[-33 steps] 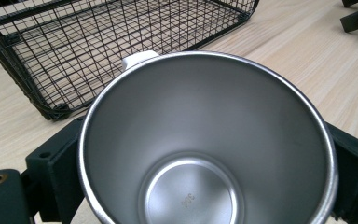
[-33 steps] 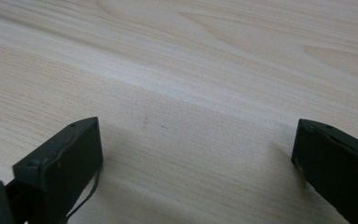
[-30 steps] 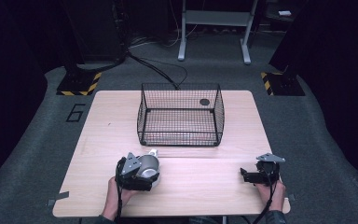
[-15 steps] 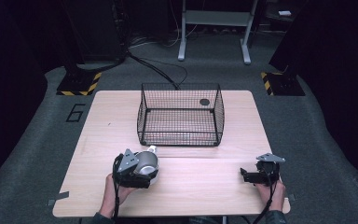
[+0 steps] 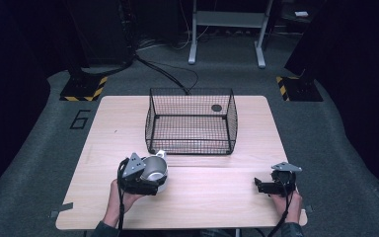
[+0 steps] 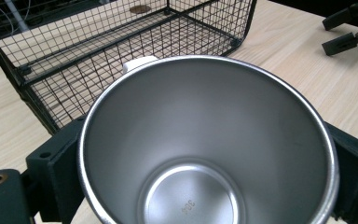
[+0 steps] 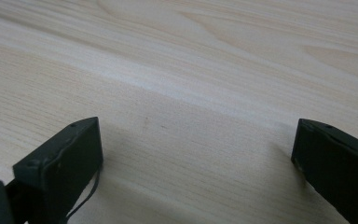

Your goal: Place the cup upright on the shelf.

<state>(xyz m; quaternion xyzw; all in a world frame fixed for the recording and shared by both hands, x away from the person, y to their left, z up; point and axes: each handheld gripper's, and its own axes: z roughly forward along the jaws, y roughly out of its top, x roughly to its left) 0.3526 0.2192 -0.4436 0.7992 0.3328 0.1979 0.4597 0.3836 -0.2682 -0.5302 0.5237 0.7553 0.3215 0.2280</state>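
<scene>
Steel cup (image 6: 209,140) sits clamped between the left gripper (image 5: 145,177) jaws, one black jaw pressing each side of the wall, mouth facing the camera in the left gripper view so the shiny inside and round bottom show. A white bit peeks over its far rim, probably a handle, can't tell for sure. In the high view the cup (image 5: 154,169) is over the near-left part of the table (image 5: 212,202), just short of the wire basket (image 5: 191,121); whether it touches the wood is not clear. The basket looks like the likely target: open top, front wall near the cup, and a small dark round thing (image 5: 216,107) lying at its back right. To do this step well, lift the cup above the front rim before going forward, since a low path would probably knock the wire; keep the squeeze steady because smooth steel may slip or rotate; set it down on the mesh floor away from the round thing before letting go. Right gripper (image 5: 269,186) rests near the table's near-right corner, jaws wide apart with bare wood between them, holding nothing, well apart from the cup, so no clash is likely.
</scene>
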